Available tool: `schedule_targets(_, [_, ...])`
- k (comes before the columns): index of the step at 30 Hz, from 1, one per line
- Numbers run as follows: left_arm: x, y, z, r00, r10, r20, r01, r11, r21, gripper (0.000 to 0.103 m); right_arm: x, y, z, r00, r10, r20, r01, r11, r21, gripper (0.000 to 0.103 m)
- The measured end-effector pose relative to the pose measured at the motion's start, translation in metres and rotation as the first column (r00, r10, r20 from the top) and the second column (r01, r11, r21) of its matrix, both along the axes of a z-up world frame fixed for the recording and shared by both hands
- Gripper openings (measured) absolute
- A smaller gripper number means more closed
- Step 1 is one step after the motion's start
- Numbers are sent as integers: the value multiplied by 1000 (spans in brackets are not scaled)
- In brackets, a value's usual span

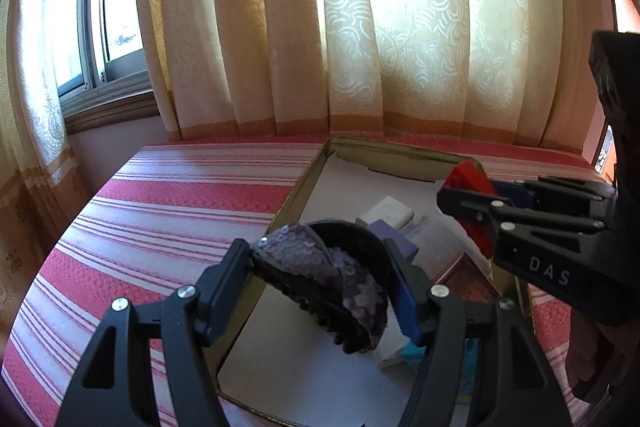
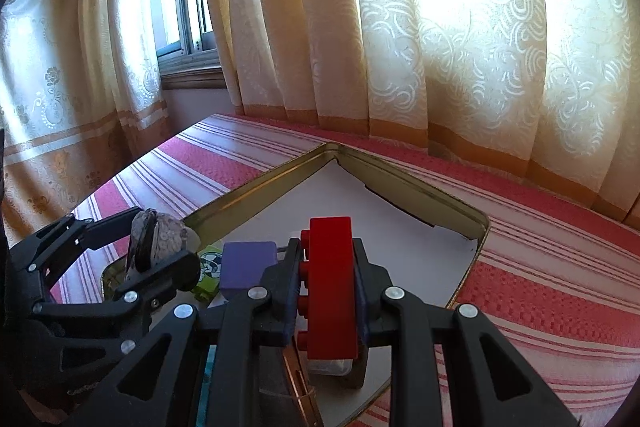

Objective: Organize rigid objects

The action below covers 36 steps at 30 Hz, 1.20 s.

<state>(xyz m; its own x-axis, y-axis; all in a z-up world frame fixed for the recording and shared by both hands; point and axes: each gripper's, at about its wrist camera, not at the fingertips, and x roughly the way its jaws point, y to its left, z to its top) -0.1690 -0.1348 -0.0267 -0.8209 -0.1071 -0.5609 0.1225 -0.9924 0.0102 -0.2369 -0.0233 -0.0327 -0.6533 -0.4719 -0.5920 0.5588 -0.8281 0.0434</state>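
Nearest us, our left tongs (image 1: pixel 320 287) grasp a sequinned hair clip (image 1: pixel 324 275) over the near left corner of the open tin box (image 1: pixel 280 211). To the right, our right tongs (image 2: pixel 328 267) are clenched on a red toy brick (image 2: pixel 332 279) above the same box, which lies on the striped bed (image 1: pixel 160 211). Inside it sits a purple block (image 2: pixel 248 263).
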Motion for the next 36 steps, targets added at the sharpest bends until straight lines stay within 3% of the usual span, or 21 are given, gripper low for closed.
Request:
schedule_targets(15, [1, 2, -4, 1000, 3, 18, -2, 1000, -18, 66, 1, 5, -5, 1000, -4, 17, 4, 1000, -7, 25])
schedule_targets(18, [2, 4, -3, 1000, 8, 17, -7, 1000, -26, 69, 2, 5, -6, 1000, 3, 19, -3, 1000, -10, 25])
schedule_targets(20, [4, 5, -1, 1000, 12, 10, -12, 999, -33, 79, 3, 4, -6, 999, 12, 32, -12, 1000, -7, 27])
schedule_targets(22, [9, 6, 2, 1000, 20, -6, -20, 999, -47, 93, 5, 4, -7, 999, 14, 30, -14, 1000, -3, 41])
schedule_targets(23, [11, 6, 5, 1000, 25, -15, -25, 998, -52, 95, 6, 5, -7, 1000, 12, 25, -12, 1000, -6, 49])
schedule_targets(25, [16, 6, 9, 999, 37, -29, -38, 998, -55, 103, 10, 9, -4, 1000, 12, 18, -12, 1000, -24, 56])
schedule_targets(29, [25, 0, 14, 998, 61, -25, -62, 997, -39, 103, 23, 26, 4, 1000, -23, -19, 21, 998, -66, 83])
schedule_targets(36, [49, -6, 19, 994, 102, -35, -103, 995, -17, 103, 46, 50, 20, 998, -47, -41, 40, 988, -148, 98])
